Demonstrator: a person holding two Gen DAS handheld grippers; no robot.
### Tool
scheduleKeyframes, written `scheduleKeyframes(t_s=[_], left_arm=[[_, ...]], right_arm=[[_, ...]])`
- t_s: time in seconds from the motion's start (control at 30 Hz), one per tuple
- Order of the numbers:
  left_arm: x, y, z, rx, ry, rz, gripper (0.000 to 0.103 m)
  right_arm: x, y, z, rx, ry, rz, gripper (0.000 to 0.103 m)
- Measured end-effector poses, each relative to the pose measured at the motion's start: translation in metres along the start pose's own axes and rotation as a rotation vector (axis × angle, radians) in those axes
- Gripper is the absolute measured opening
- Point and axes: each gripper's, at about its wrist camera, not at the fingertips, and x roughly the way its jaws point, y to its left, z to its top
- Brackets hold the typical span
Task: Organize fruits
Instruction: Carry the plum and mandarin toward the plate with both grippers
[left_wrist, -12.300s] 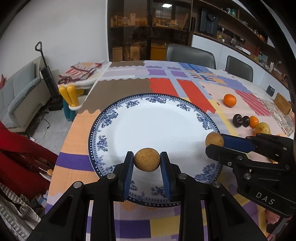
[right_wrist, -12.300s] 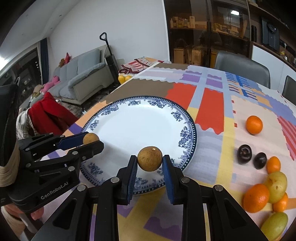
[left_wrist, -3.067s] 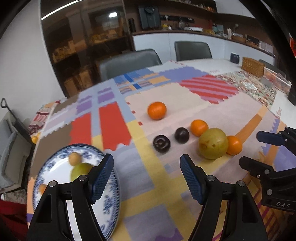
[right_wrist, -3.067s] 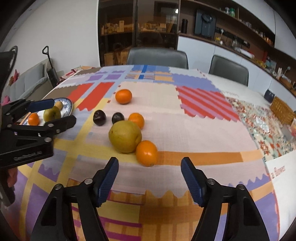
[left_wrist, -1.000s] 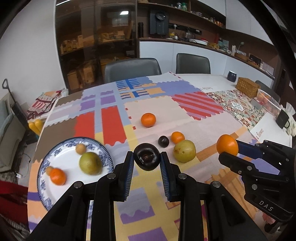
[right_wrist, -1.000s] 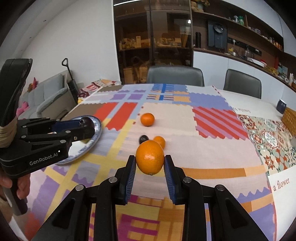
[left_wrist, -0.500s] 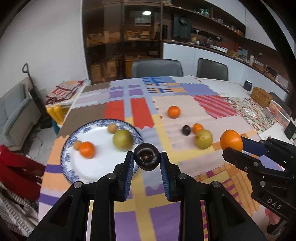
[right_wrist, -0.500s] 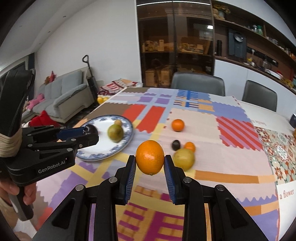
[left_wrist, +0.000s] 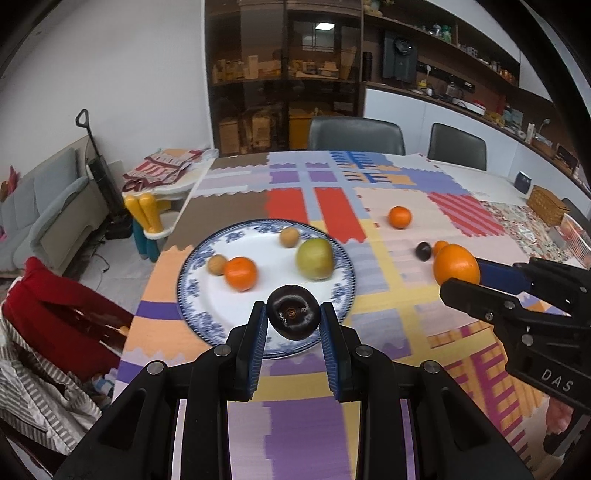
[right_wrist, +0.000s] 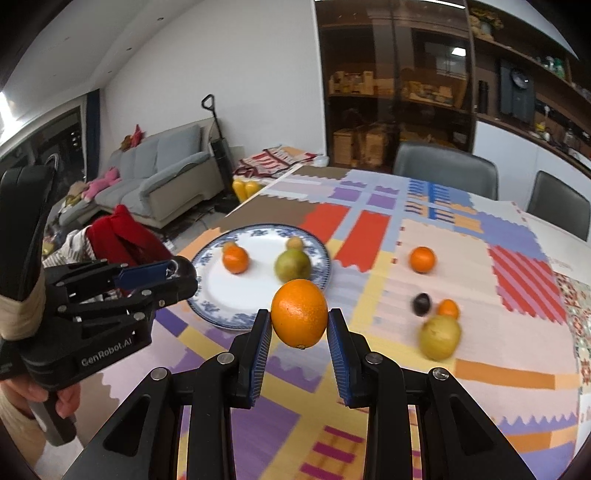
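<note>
A dining table draped in a patchwork tablecloth (left_wrist: 384, 295) of red, purple, yellow and beige blocks fills the room's foreground, with grey chairs and dark shelving behind it and a grey sofa (right_wrist: 159, 177) off to one side. The blue-and-white plate (left_wrist: 195, 266) sits near the table edge on the sofa side and serves as the landmark.

On the plate lie a small orange (left_wrist: 240, 273), a green pear-like fruit (left_wrist: 315, 258) and two small tan fruits (left_wrist: 289, 237), all apart from one another except the second tan one, which touches the small orange.

The left gripper (left_wrist: 293, 319) hangs above the plate's near rim, its blue-padded jaws clamped on a dark plum (left_wrist: 293, 316). The right gripper (right_wrist: 299, 325) is to the right of the plate, just off its rim and above the cloth, with its jaws closed on a large orange (right_wrist: 299, 313).

Well to the right of the plate, four fruits lie on the cloth: a lone orange (right_wrist: 423, 259) farthest back, then a second dark plum (right_wrist: 421, 303) beside a small mandarin (right_wrist: 448, 308), and a yellow-green fruit (right_wrist: 439, 336) just in front of the mandarin, which seems to touch it.
</note>
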Motion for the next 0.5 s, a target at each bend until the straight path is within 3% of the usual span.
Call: scheduleKeyframes(t_s=[0.5], left_arm=[[0.049,0.054,0.005,-0.046,0.072,0.001,0.028]], right_arm=[[0.079,0.031,0.026,-0.04,0.114,0.084,0.032]])
